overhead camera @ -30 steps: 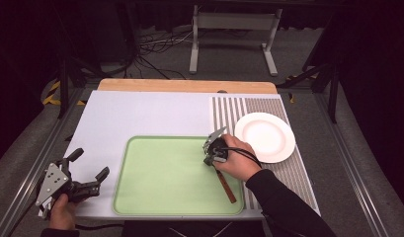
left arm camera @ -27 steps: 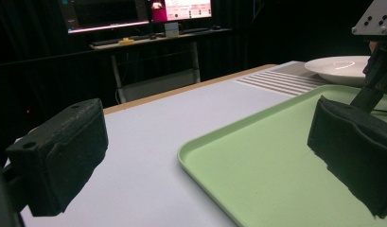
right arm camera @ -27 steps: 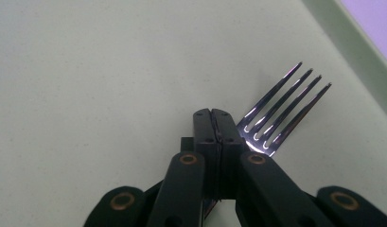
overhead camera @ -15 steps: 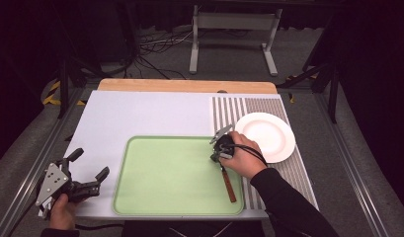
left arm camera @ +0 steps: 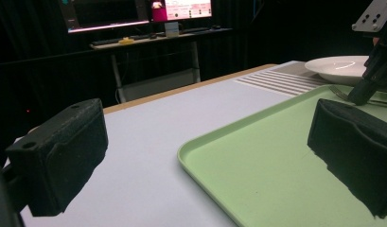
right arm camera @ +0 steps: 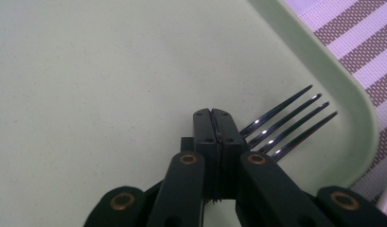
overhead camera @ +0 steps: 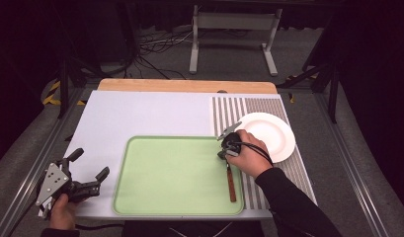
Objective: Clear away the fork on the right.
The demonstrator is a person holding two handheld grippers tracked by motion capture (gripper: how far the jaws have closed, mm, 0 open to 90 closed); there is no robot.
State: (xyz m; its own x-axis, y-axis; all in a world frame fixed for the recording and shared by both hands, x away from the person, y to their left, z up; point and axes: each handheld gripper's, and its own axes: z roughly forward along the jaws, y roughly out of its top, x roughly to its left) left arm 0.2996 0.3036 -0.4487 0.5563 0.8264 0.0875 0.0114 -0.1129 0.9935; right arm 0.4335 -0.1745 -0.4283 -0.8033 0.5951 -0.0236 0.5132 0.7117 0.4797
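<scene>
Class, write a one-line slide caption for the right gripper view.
Right gripper with fingers shut on a fork over the green tray, beside a striped mat.

Even overhead light brightens the white table top (overhead camera: 140,118) while the room around it stays nearly black; the high view is soft and grainy, the near black padded jaws in the left gripper view blur, and small glints mark the shiny metal fork tines (right arm camera: 285,127)

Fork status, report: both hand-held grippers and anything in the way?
Right hand-held gripper shut on fork, over green tray. Left hand-held gripper open, holding nothing, beside tray's left edge. White plate close on the right; nothing between.
</scene>
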